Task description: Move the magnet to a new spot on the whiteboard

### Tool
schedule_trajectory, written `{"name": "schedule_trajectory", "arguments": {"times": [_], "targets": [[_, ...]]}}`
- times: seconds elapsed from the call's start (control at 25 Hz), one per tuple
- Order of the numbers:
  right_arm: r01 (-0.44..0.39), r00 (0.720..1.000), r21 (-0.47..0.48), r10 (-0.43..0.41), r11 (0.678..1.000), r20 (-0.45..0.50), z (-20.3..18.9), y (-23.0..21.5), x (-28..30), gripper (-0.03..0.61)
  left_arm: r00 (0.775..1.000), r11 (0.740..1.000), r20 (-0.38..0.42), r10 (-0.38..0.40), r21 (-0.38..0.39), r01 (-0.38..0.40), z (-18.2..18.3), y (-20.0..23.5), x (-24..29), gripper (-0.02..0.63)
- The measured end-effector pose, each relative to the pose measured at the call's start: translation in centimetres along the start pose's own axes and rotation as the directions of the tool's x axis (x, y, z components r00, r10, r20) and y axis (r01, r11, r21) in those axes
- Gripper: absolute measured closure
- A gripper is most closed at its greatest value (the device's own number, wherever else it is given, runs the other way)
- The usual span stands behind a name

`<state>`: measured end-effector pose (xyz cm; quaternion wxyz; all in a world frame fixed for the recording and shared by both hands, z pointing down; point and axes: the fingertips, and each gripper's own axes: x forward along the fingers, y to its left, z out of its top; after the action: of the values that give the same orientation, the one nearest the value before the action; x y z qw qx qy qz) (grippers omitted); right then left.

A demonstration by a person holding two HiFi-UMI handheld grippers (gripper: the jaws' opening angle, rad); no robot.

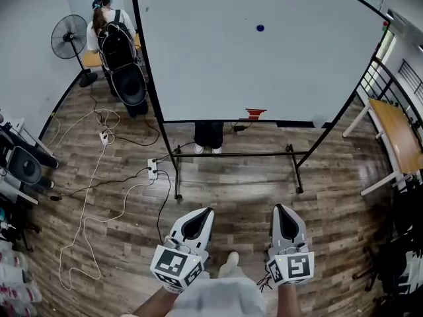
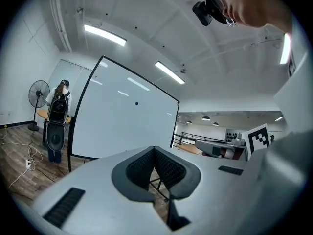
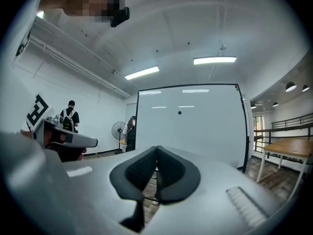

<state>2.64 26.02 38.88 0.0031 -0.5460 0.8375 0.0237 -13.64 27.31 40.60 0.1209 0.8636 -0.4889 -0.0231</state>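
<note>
Two grippers up front, both held level over the wood floor [image 1: 231, 190]: left gripper [image 1: 205, 211] and right gripper [image 1: 280, 207], one marker cube each. The left fingers [image 2: 139, 169] are pressed together with nothing in them, and the right fingers [image 3: 142, 169] are the same. Well ahead of the fingers stands one whiteboard [image 1: 277, 71] on a black frame. One small blue magnet [image 1: 260, 28] sits high on it, roughly straight out past the right fingers, nothing touching it. One red thing [image 1: 256, 113] sits on the board's bottom ledge. Farther left of the fingers: one person [image 1: 114, 37] with a black backpack and one standing fan [image 1: 69, 38]. One wooden table [image 1: 396, 134] is off right.
</note>
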Motion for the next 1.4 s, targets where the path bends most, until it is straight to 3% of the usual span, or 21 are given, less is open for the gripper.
{"name": "schedule_trajectory", "arguments": {"times": [0.76, 1.2, 1.4], "targets": [[-0.096, 0.990, 0.057, 0.089, 0.994, 0.112, 0.5, -11.2, 0.7, 0.572, 0.997, 0.994, -0.038, 0.062, 0.089, -0.058, -0.5, -7.4, 10.4, 0.607], [-0.099, 0.994, 0.027, 0.097, 0.995, 0.056, -1.1, -13.4, 9.0, 0.571, 0.998, 0.999, -0.053, 0.045, 0.015, -0.045, -0.9, -1.6, 18.2, 0.607], [-0.086, 0.995, -0.012, 0.087, 0.996, 0.057, -0.2, -14.8, 15.8, 0.571, 0.999, 1.000, -0.036, 0.004, 0.004, -0.004, 1.1, 2.2, 23.7, 0.607]]}}
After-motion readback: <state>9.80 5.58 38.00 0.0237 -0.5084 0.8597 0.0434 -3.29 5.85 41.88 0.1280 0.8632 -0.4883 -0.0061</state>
